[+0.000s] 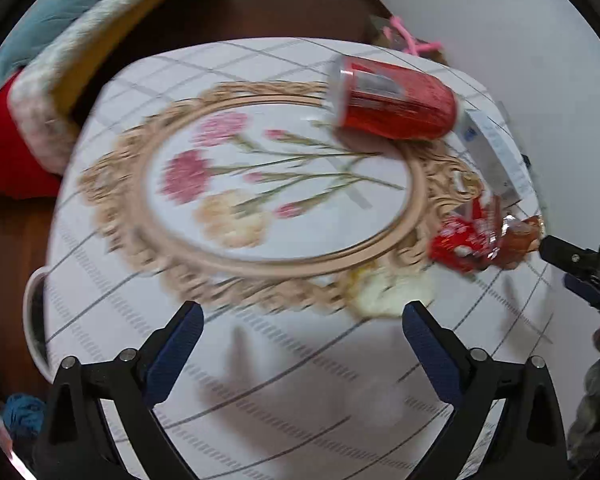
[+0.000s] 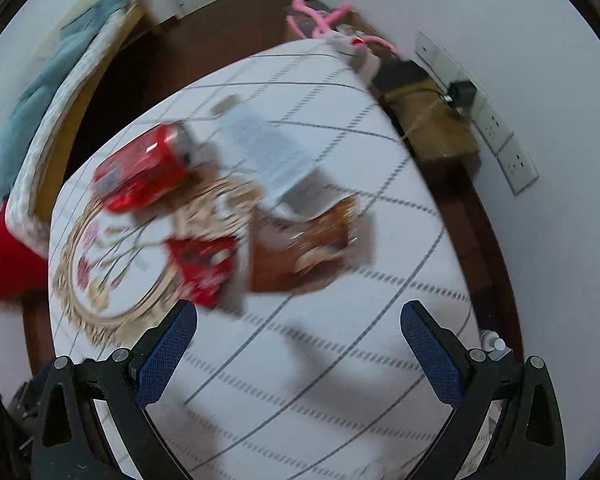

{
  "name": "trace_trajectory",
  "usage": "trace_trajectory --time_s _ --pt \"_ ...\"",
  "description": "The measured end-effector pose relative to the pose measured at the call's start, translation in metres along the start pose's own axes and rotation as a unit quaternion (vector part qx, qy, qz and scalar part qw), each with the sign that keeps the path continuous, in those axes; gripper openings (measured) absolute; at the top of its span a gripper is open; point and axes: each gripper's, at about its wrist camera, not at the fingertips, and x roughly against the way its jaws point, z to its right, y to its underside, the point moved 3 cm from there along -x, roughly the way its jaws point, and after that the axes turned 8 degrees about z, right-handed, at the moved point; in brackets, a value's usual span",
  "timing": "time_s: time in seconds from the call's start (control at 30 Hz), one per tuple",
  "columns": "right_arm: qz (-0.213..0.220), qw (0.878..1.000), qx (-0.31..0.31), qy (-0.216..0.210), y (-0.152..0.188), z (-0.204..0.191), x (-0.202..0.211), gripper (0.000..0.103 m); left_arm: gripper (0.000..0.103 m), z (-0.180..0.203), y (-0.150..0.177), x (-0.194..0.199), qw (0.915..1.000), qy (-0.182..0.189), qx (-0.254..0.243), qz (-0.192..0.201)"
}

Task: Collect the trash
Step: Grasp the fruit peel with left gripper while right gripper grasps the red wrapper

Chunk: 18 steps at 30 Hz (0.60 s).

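Note:
A red soda can [image 1: 396, 100] lies on its side on the round table [image 1: 260, 380]; it also shows in the right wrist view [image 2: 144, 172]. A red snack wrapper [image 1: 466, 236] and a brown wrapper [image 1: 520, 240] lie to its right; the right wrist view shows the red wrapper [image 2: 204, 268] and the brown wrapper [image 2: 304, 252]. A white box [image 1: 496, 156] lies behind them, also in the right wrist view [image 2: 268, 148]. A pale crumpled scrap [image 1: 392, 288] lies just ahead of my left gripper [image 1: 302, 320], which is open and empty. My right gripper [image 2: 298, 320] is open and empty, short of the wrappers.
The tablecloth has a flower print in an oval frame [image 1: 280, 184]. A bed with teal and red covers [image 1: 40, 60] stands at the left. A brown box [image 2: 428, 120] and wall sockets [image 2: 508, 148] sit beyond the table's right edge. The frames are blurred.

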Motion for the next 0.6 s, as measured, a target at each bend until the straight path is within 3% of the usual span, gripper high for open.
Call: trace_trajectory --time_s 0.23,0.3,0.33,0.4,0.43,0.5,0.6 --pt "-0.005 0.999 -0.038 -0.018 -0.015 0.014 -0.033 0.086 0.030 0.025 -0.012 -0.033 0.9992 -0.016 -0.034 -0.014" --pt "-0.006 0.999 -0.044 -0.024 -0.015 0.012 -0.039 0.078 0.007 0.027 -0.011 -0.034 0.9992 -0.014 -0.035 -0.010" --pt "-0.007 0.998 -0.046 -0.029 -0.015 0.012 -0.040 0.075 0.007 0.028 -0.011 -0.034 0.9991 -0.019 -0.037 -0.009" --pt "-0.011 0.998 -0.049 -0.034 -0.014 0.010 -0.047 0.055 0.005 0.029 -0.010 -0.030 0.9988 -0.024 -0.043 0.000" --pt "-0.009 0.998 -0.049 -0.031 -0.014 0.010 -0.047 0.052 0.005 0.031 -0.011 -0.029 0.9987 -0.027 -0.043 0.005" --pt "0.003 0.998 -0.046 -0.035 -0.014 0.010 -0.044 0.025 0.004 0.031 -0.010 -0.020 0.9981 -0.035 -0.047 0.018" --pt "0.017 0.999 -0.039 -0.030 -0.011 0.010 -0.033 0.009 0.004 0.022 -0.006 -0.001 0.9975 -0.042 -0.042 0.038"
